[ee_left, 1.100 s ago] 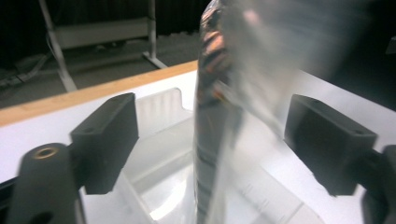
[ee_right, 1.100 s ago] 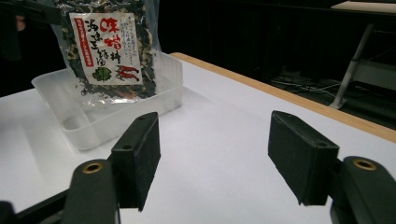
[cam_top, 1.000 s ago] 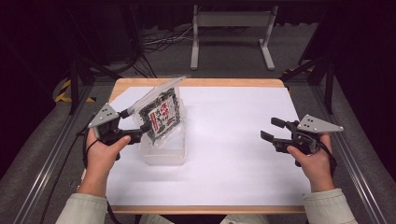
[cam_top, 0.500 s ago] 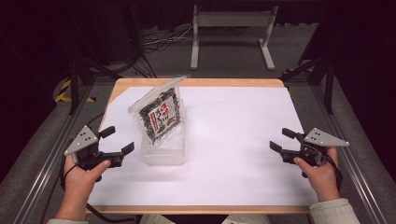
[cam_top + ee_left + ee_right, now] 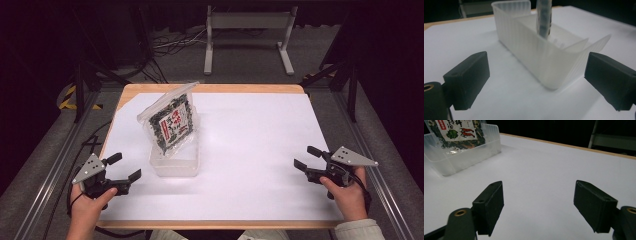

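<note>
Red chilli label on the packet (image 5: 456, 131) in the right gripper view; both tongs wide, empty.

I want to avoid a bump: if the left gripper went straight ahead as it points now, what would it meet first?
Probably the clear plastic tub: the left gripper, jaws open, points at its near corner, with bare white table between.

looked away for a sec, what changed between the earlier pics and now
The left gripper let go of the packet, its jaws just opening, and drew back toward the table's near left edge. The right gripper also pulled back, jaws opening, nothing between them. The packet stays leaning in the clear tub.
</note>
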`<state>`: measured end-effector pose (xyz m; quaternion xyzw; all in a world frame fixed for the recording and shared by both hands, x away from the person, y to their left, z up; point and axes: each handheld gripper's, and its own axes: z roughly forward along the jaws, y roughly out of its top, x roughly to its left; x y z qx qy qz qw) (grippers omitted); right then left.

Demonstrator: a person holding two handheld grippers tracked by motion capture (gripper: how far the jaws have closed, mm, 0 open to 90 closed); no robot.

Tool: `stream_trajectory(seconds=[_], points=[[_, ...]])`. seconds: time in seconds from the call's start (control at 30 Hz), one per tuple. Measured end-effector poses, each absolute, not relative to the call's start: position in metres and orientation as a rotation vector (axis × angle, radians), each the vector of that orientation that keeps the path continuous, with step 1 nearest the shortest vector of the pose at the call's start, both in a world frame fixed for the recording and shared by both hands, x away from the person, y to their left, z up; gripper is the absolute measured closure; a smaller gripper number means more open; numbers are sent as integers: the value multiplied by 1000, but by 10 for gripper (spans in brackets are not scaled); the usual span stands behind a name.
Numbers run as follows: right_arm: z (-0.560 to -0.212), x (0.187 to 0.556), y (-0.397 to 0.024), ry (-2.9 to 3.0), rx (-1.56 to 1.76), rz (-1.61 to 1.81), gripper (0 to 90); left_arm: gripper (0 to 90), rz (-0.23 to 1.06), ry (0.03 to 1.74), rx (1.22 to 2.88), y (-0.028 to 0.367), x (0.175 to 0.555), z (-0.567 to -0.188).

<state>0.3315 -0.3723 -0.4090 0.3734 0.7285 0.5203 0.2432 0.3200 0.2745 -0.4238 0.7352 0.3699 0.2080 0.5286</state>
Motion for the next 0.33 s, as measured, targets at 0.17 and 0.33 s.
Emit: stream_trajectory(seconds=[0.17, 0.33], points=[[-420, 331, -374, 2004, 1048, 1406, 250, 68, 482, 889, 1758, 275, 321, -429], [-421, 331, -375, 1998, 1036, 1408, 250, 65, 460, 895, 1769, 273, 321, -432]])
